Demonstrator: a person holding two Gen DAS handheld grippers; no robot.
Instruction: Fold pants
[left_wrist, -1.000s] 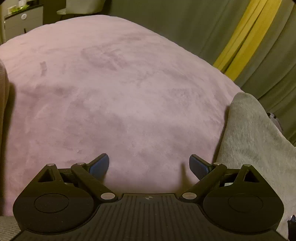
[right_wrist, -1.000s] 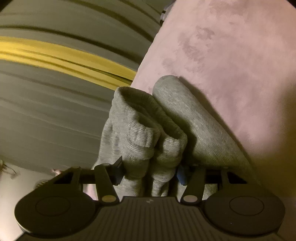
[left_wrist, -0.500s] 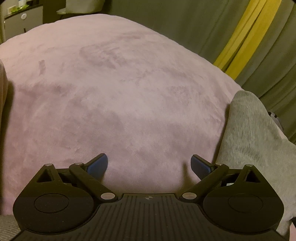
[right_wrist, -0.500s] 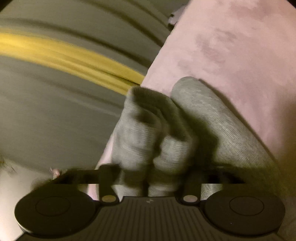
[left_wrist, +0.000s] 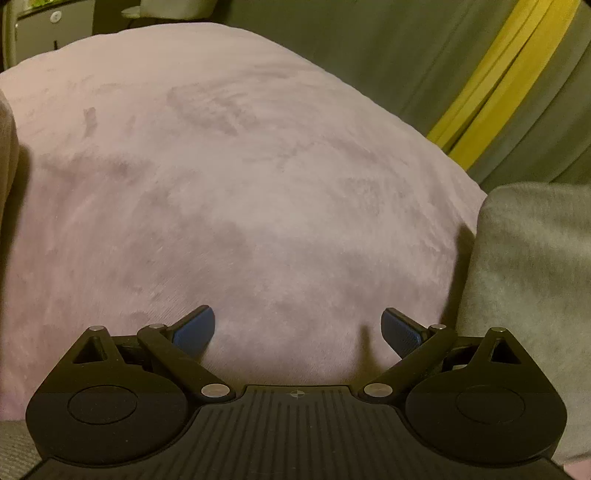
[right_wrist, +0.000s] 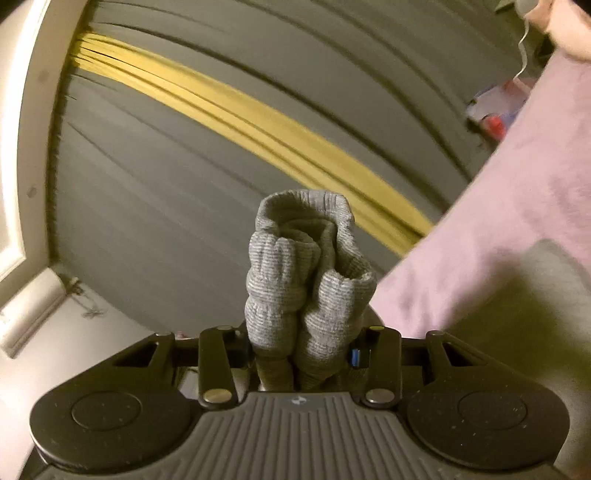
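Lift step: right hand-held gripper (right_wrist: 301, 354) clamped on the bunched pants (right_wrist: 306, 280) above the blanket (left_wrist: 240, 192), left hand-held gripper (left_wrist: 297, 328) apart and empty; next, likely carrying the cuffs across the blanket.

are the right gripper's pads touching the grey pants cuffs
Touching. The right wrist view shows the right gripper with its jaws closed against the bunched ribbed cuffs of the grey pants, cloth squeezed between them with no gap either side.
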